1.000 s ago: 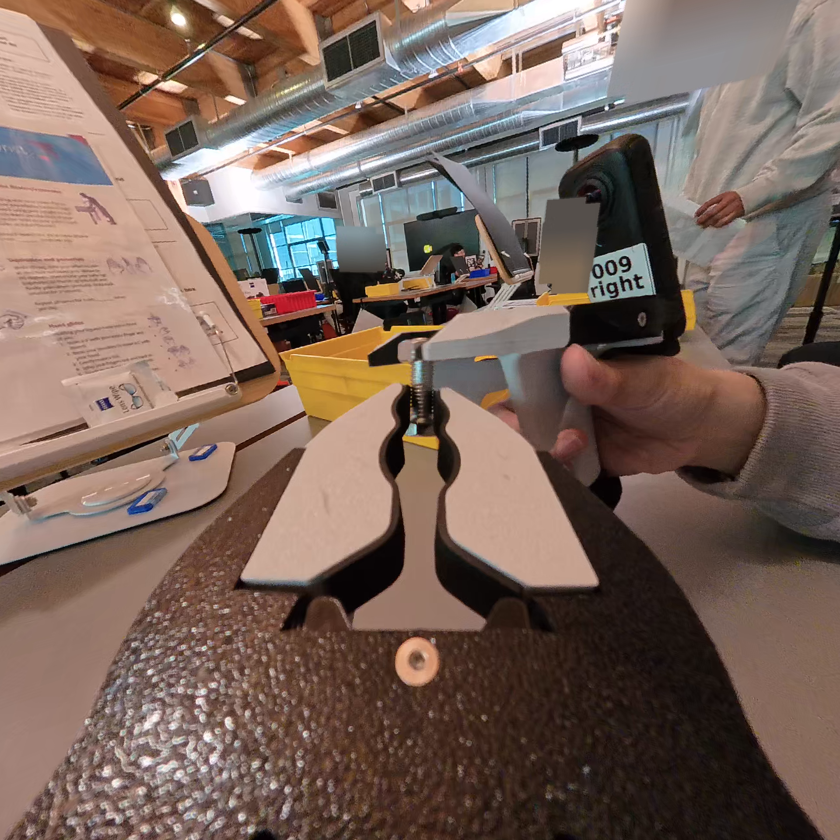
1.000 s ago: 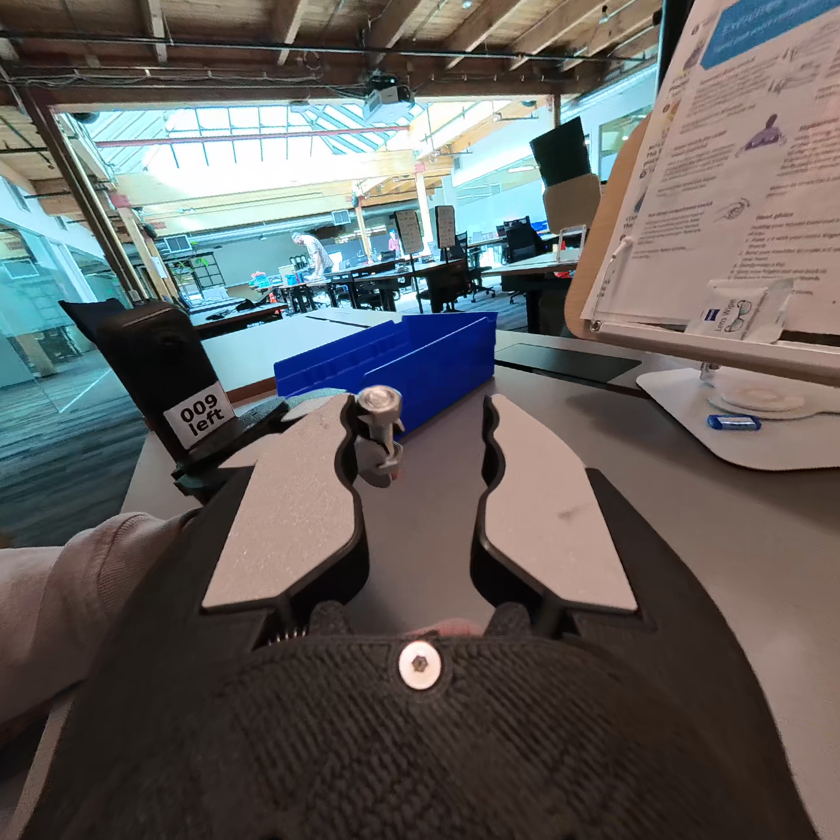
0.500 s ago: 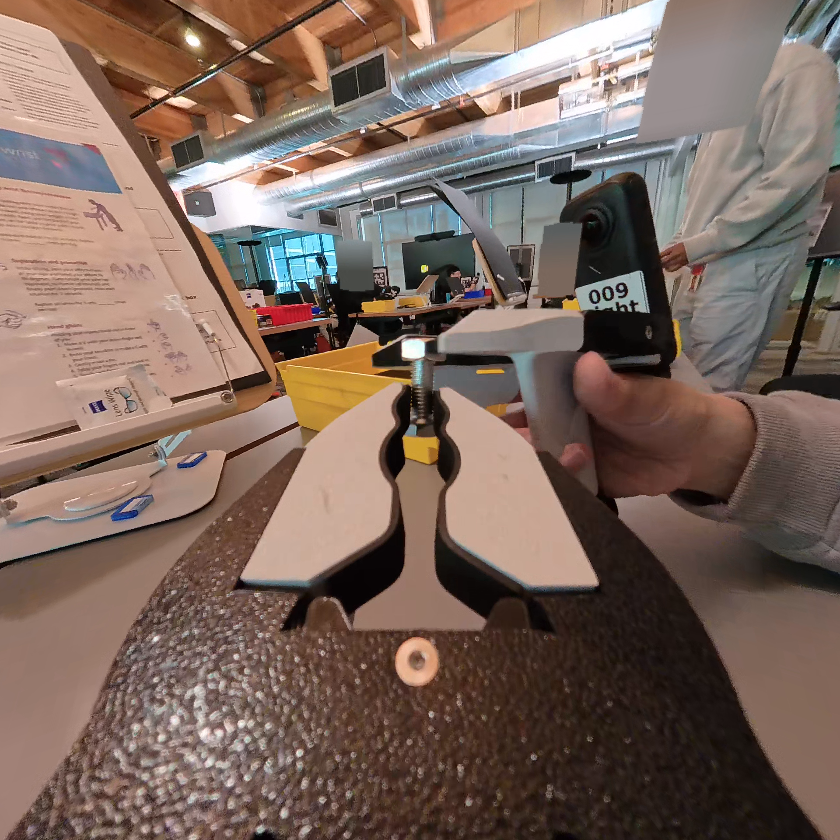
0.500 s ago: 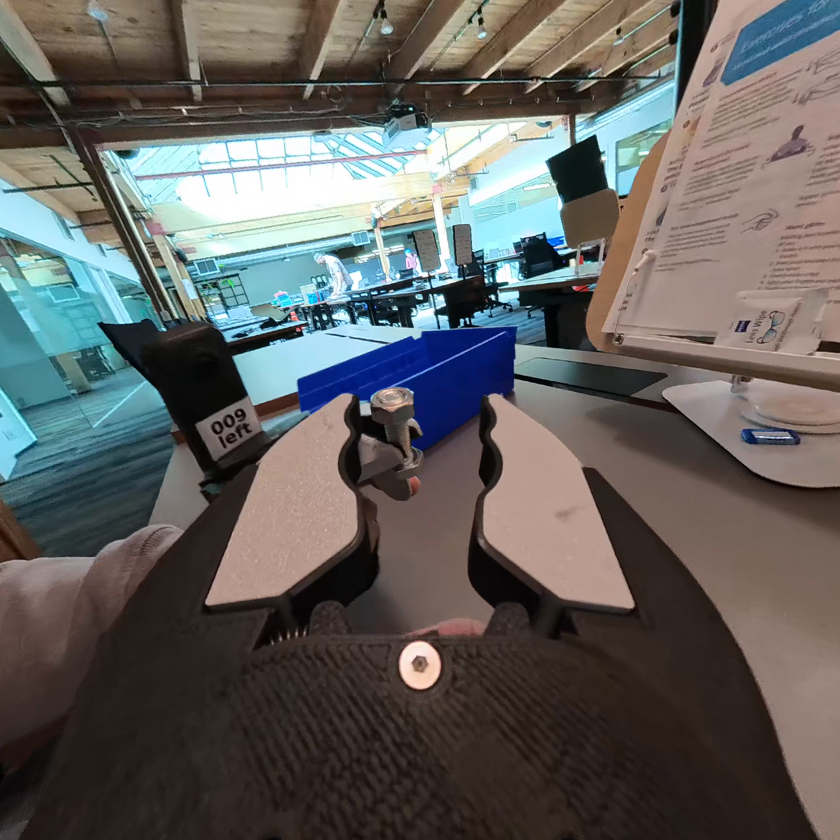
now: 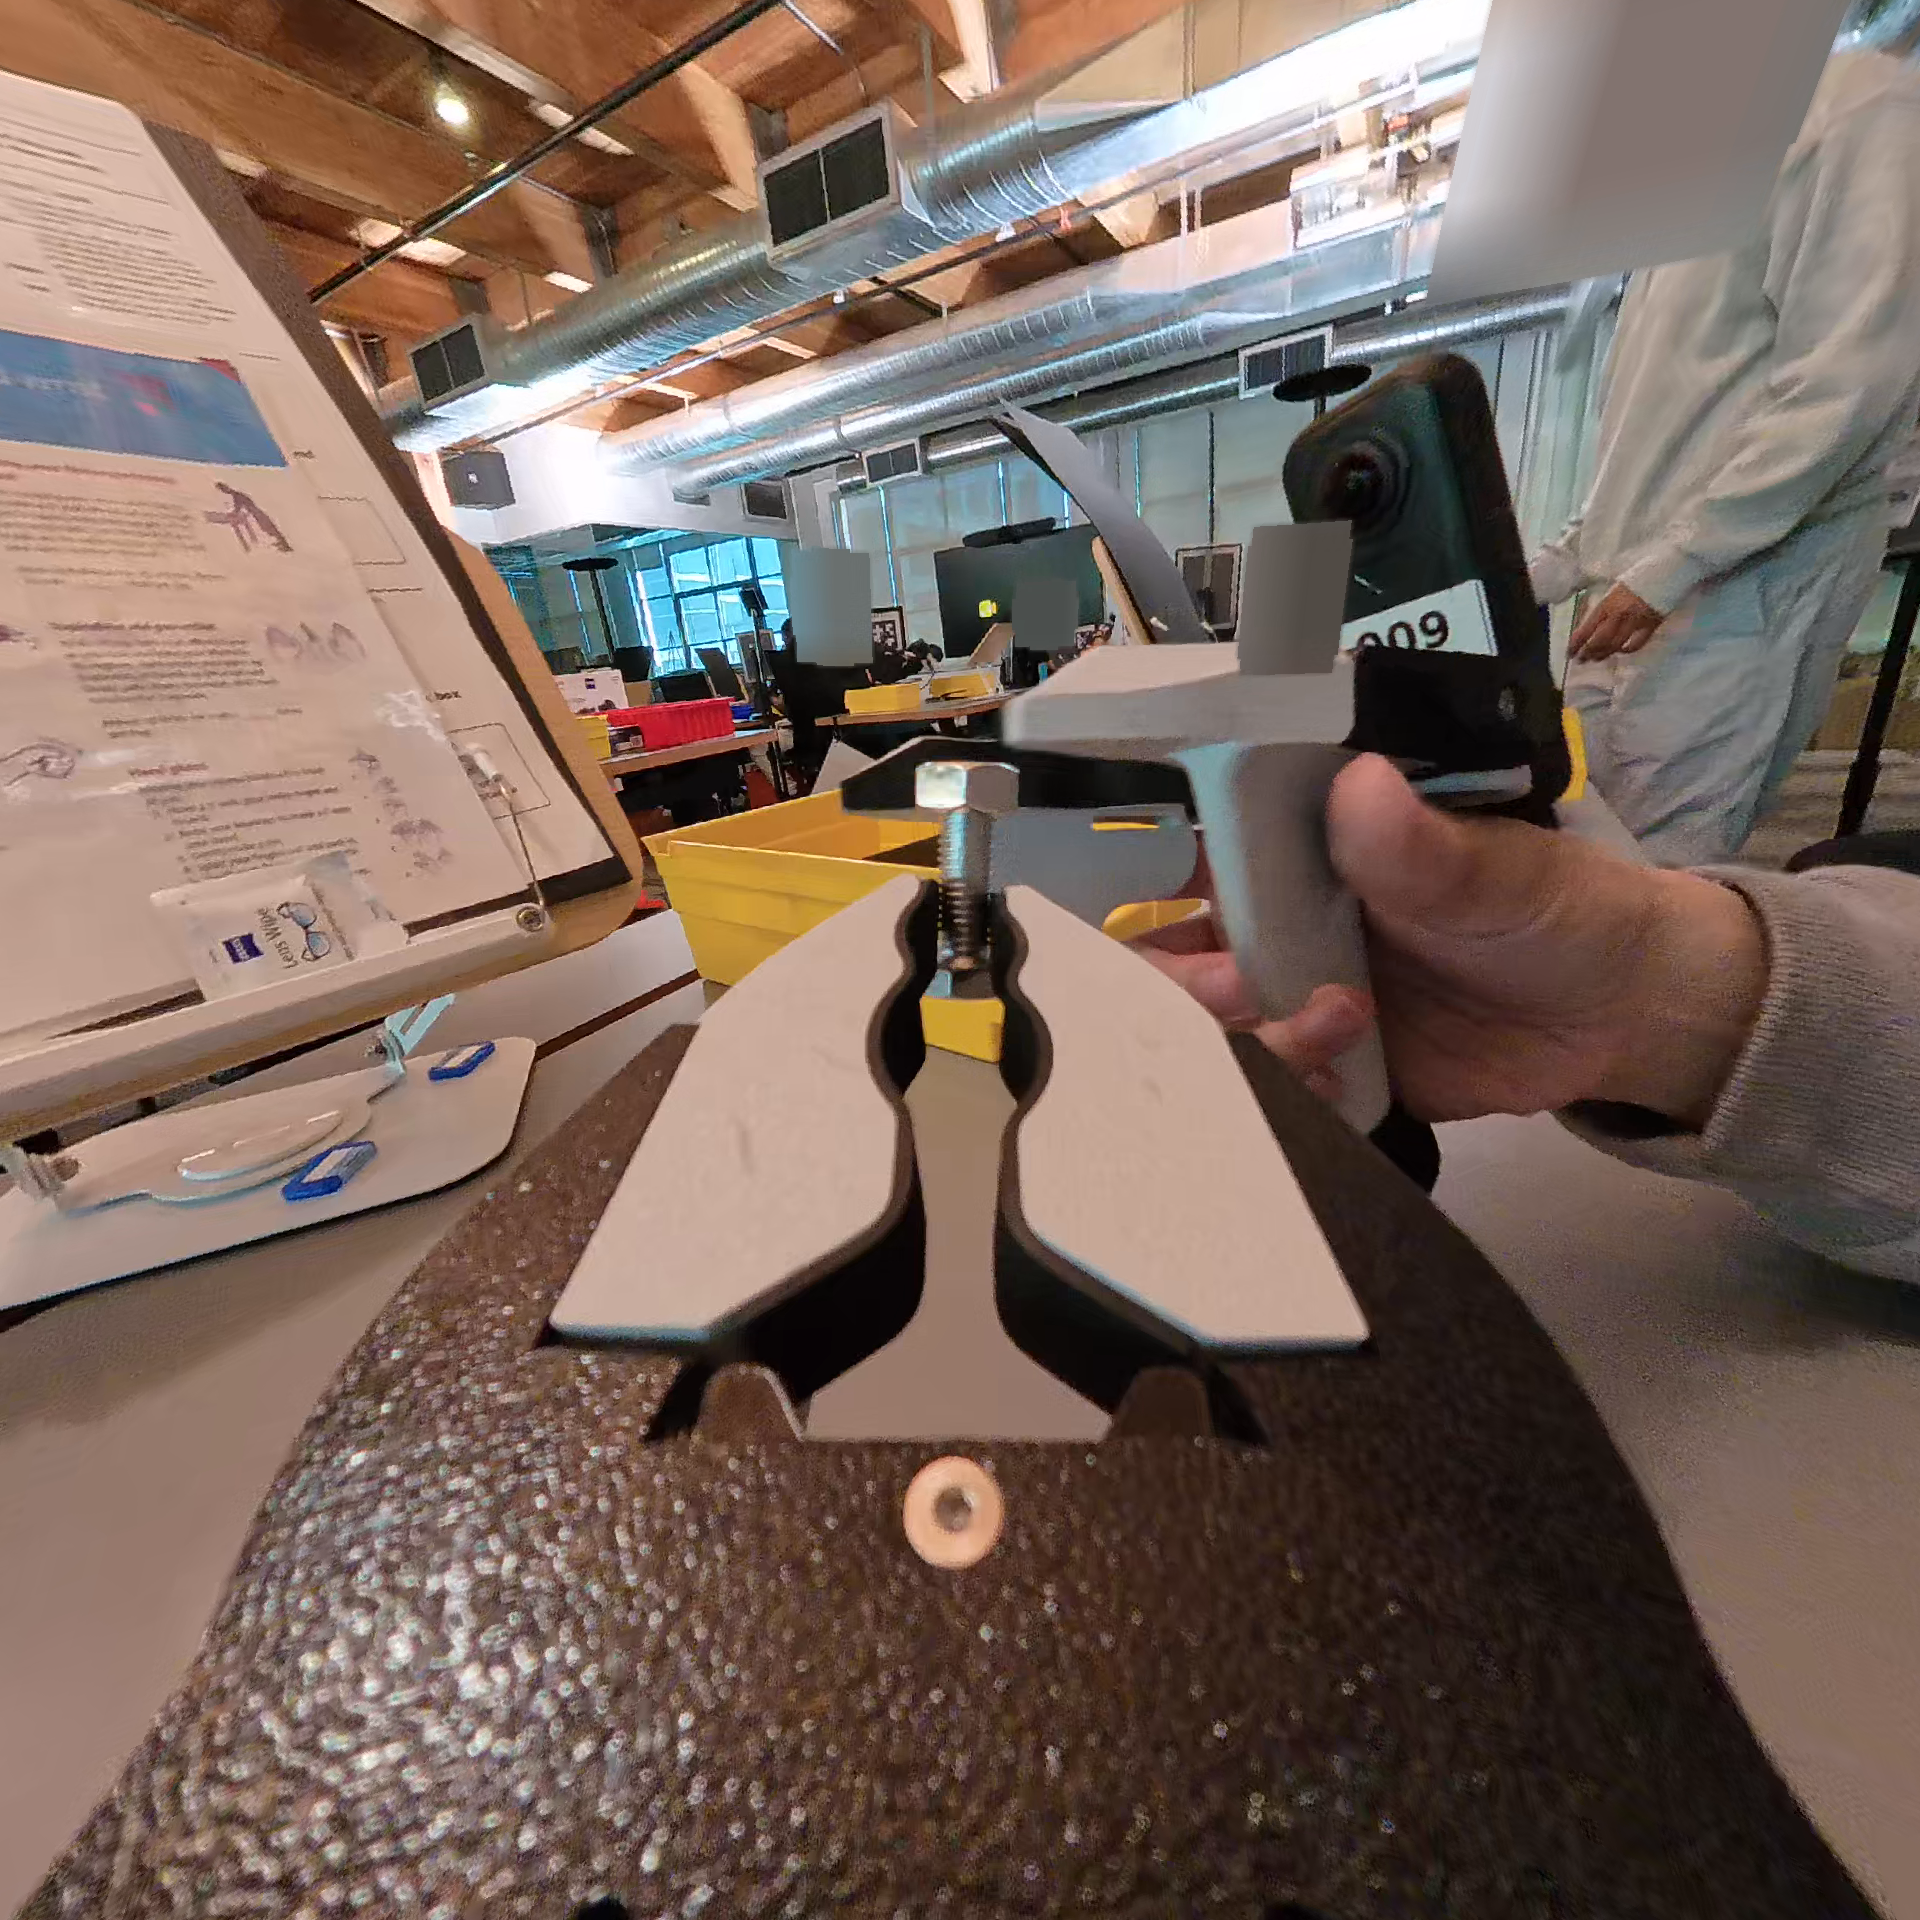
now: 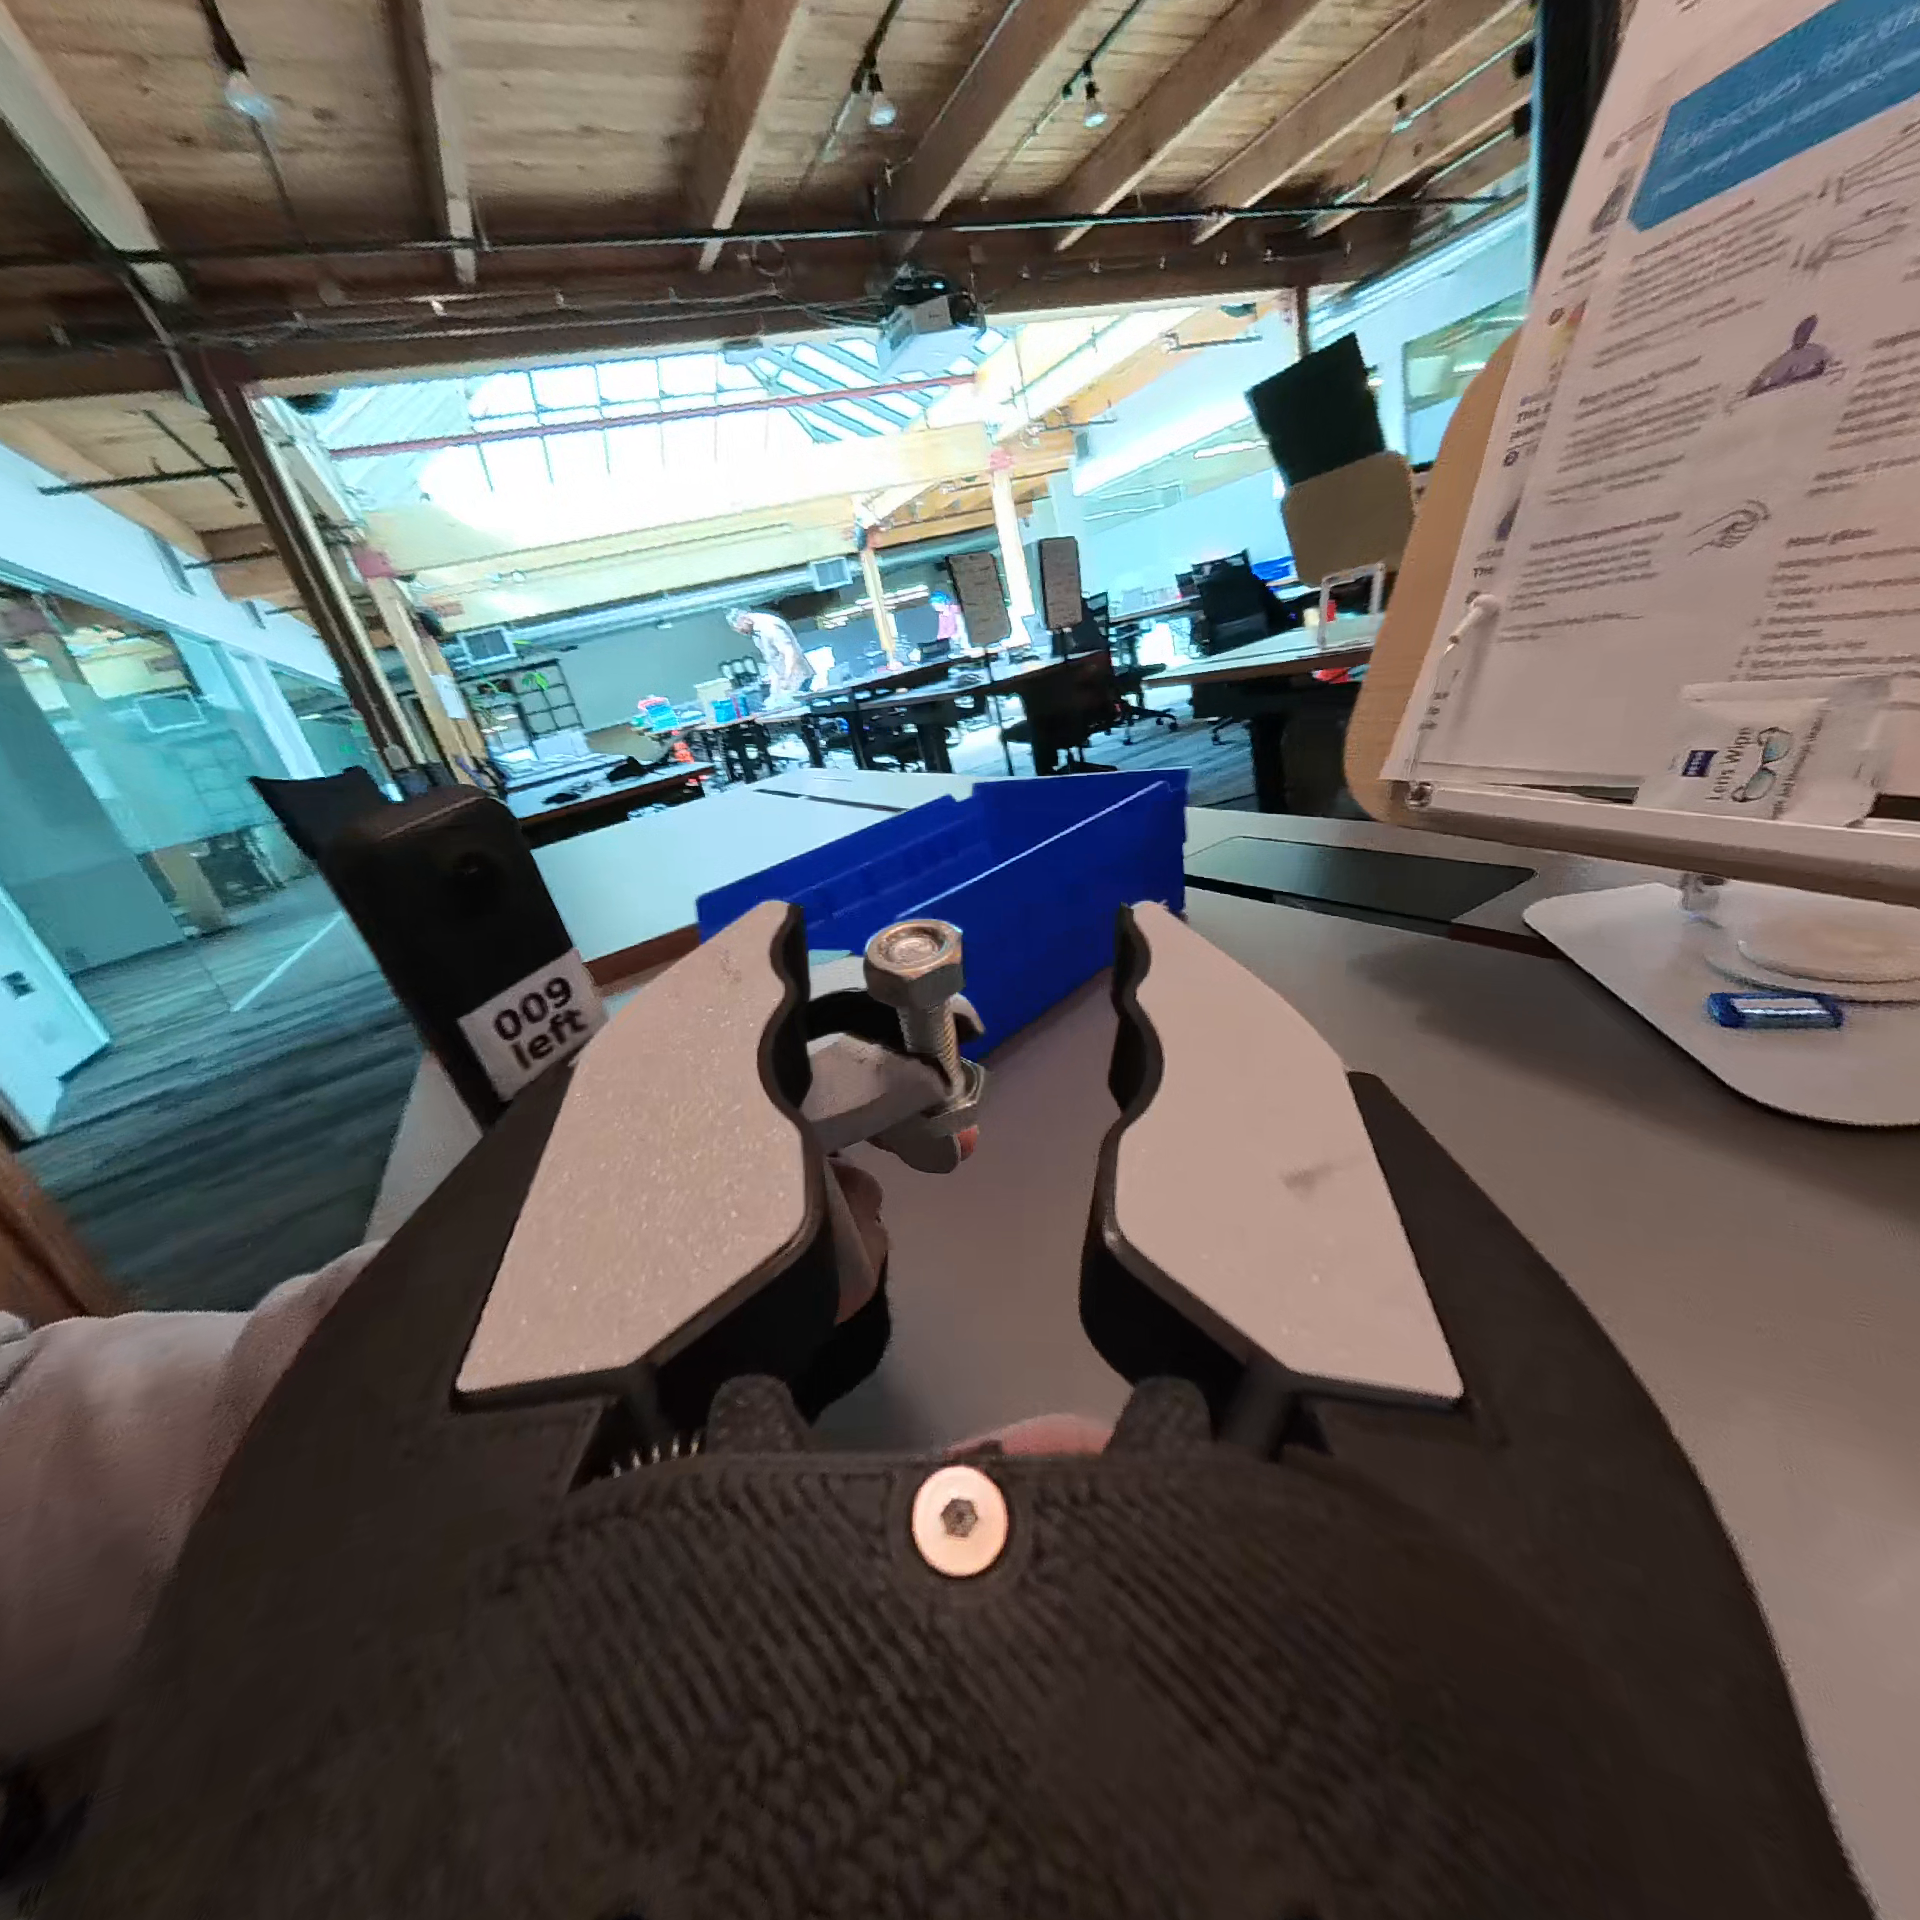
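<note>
1. My left claw (image 5: 961,940) is pinched on the threaded shank of a silver hex bolt (image 5: 964,831). Both pads press its sides, and the bolt stands upright with its head above the fingertips.
2. In the right wrist view the same bolt (image 6: 920,987) shows a nut low on its thread, just above the left claw's tips. It rises between the fingers of my right claw (image 6: 961,1023).
3. My right claw is spread wide. Its pads stand clear of the bolt on both sides, so it holds nothing.
4. Seen from the left wrist view, the right claw's fingers (image 5: 1174,701) reach in sideways at the level of the bolt head. My right hand (image 5: 1507,956) grips its handle just beside the bolt and blocks the view to the right.
5. Below both claws lies the grey surface (image 6: 1558,1195).
6. Behind the bolt in the left wrist view stands a yellow bin (image 5: 769,883). In the right wrist view a blue bin (image 6: 1039,883) stands behind it.
7. A document stand (image 5: 260,644) with printed sheets and a small white sachet (image 5: 265,920) occupies the left. Its white base (image 5: 416,1132) carries blue clips.
8. Farther off, a person in a white suit (image 5: 1745,468) stands at the right. Desks and ceiling ducts fill the hall.
</note>
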Tool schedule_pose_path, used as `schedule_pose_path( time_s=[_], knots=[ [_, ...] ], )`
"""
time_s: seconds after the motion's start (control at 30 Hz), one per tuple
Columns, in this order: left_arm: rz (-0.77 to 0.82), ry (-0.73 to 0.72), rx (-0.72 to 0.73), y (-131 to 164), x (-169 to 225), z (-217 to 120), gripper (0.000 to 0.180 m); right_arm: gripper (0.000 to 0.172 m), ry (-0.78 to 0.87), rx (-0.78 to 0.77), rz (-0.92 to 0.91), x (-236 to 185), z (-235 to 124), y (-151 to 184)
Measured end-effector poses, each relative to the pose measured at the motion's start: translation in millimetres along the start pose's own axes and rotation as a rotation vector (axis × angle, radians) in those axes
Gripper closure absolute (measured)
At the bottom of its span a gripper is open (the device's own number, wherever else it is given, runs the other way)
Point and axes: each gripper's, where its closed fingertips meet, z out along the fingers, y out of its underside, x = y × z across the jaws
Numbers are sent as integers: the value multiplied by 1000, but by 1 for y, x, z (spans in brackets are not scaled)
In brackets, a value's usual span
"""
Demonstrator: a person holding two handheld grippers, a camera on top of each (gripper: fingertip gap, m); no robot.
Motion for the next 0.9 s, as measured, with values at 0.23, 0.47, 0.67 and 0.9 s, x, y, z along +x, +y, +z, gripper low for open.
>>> schedule_pose_path(
  time_s=[0.23,0.47,0.67,0.9],
  knots=[
    [-45,-46,52,-8,-12,-7,172,118,103,-22,1,25,-7,1],
    [-18,-42,25,-4,-10,-5,172,120,17,38,22,12,-9,-11],
    [34,-42,-3,-1,-4,-1,172,121,89,-24,-35,10,-2,2],
    [-32,-69,61,-10,-16,-9,172,129,162,-12,-34,34,-16,-9]
  ],
)
